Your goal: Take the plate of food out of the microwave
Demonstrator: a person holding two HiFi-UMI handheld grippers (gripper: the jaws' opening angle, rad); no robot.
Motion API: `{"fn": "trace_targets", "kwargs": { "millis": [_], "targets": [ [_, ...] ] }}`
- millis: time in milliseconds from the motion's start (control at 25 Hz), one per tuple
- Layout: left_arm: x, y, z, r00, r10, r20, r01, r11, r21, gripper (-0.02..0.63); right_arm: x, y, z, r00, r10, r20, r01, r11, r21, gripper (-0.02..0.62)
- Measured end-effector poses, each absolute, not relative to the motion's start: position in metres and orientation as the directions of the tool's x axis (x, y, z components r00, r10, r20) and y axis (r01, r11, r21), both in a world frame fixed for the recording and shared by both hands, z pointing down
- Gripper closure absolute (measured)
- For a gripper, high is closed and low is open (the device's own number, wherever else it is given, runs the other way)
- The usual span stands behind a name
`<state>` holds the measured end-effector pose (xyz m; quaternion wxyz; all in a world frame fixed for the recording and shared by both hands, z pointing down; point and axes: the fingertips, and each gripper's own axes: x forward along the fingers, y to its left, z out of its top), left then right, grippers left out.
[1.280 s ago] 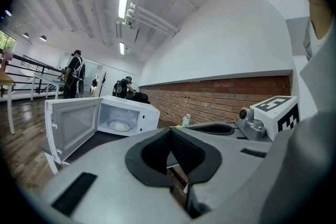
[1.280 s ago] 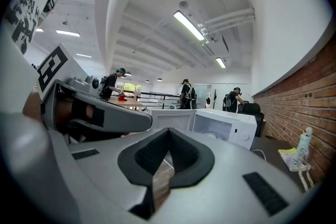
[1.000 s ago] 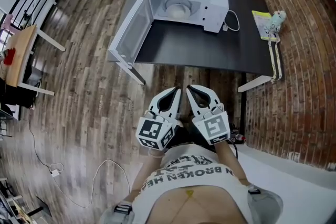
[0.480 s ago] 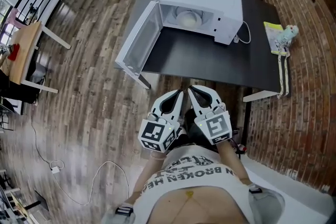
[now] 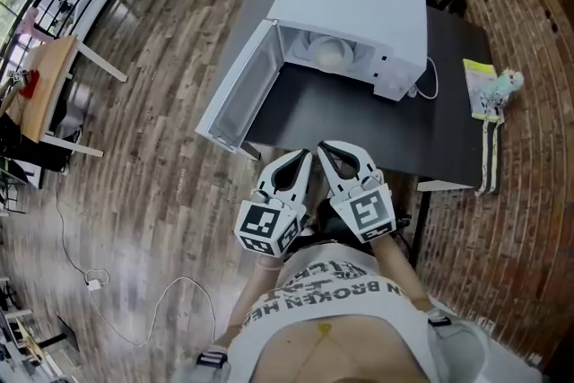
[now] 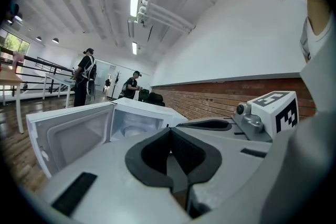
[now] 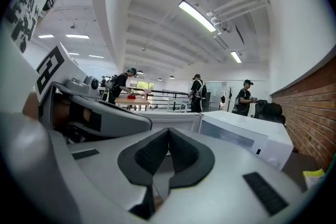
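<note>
A white microwave point(image 5: 354, 9) stands on a black table point(image 5: 359, 117), its door point(image 5: 238, 94) swung wide open to the left. Inside, a plate of pale food point(image 5: 329, 55) rests on the turntable; the left gripper view also shows the plate point(image 6: 131, 126) in the cavity. My left gripper point(image 5: 307, 155) and right gripper point(image 5: 322, 148) are held side by side at the table's near edge, well short of the microwave. Both are shut with nothing between the jaws. In the right gripper view the microwave point(image 7: 247, 136) lies ahead to the right.
A yellow packet and a small toy point(image 5: 491, 90) lie on the table's right end beside a brick wall point(image 5: 529, 31). The microwave's cable point(image 5: 430, 85) loops at its right. A wooden table point(image 5: 40, 90) stands far left, and a cord point(image 5: 134, 305) trails on the floor. People stand beyond.
Both grippers, still shut and side by side, have come forward from the floor in front of the table to its near edge; the microwave sits nearer in view.
</note>
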<state>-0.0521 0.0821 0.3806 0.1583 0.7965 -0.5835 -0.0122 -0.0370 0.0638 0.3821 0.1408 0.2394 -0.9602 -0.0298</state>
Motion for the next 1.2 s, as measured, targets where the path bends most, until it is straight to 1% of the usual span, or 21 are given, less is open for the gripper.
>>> {"fn": "trace_targets", "kwargs": {
  "millis": [320,560,800,1200],
  "targets": [
    [-0.029,0.032,0.38,0.332,-0.927,0.174,-0.926,-0.284,0.25,0.598,-0.009,0.014,0.382,-0.836,-0.492,0.245,-0.481,0.87,0.108,0.588],
    [-0.012,0.0,0.377,0.316,-0.929,0.19,-0.937,-0.275,0.215,0.598,0.014,-0.021,0.378,-0.833,-0.505,0.224,-0.497,0.862,0.097,0.588],
    [0.005,-0.031,0.375,0.309,-0.934,0.178,-0.941,-0.274,0.2,0.598,0.032,-0.051,0.378,-0.835,-0.51,0.207,-0.5,0.86,0.101,0.588],
    [0.014,-0.065,0.379,0.315,-0.929,0.192,-0.941,-0.28,0.192,0.598,0.034,-0.079,0.384,-0.841,-0.498,0.213,-0.49,0.867,0.091,0.588]
  ]
}}
